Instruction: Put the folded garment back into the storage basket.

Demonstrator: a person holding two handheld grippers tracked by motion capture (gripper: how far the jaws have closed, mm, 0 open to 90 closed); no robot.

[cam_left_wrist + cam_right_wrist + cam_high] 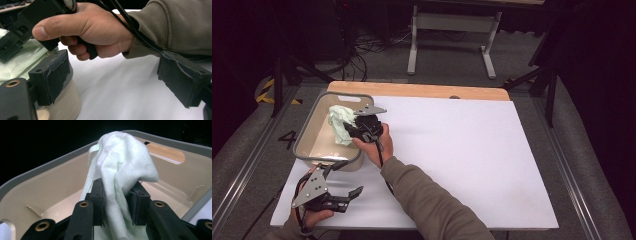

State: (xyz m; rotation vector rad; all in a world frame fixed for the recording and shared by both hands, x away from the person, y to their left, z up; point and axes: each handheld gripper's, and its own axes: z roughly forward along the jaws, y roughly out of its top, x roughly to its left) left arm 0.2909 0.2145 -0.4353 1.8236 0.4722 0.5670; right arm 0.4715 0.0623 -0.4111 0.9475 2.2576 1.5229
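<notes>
A pale green cloth (340, 124) hangs over the beige bin (312, 131) at the table's left, pinched between the jaws of my right gripper (354, 128). In the right gripper view the cloth (125, 167) bunches up above the gripper (115, 205), with the bin's inside wall (50, 192) behind it. My left gripper (348, 192) rests open near the table's front left corner, just in front of the bin. In the left gripper view its pads (51, 75) stand wide apart, with the bin's corner (67, 105) and the other hand (87, 30) ahead.
White paper (462, 150) covers the wooden table (422, 90). A white table frame (452, 30) and cables lie on the floor beyond. The sleeve (432, 200) of the right arm crosses the front middle of the table.
</notes>
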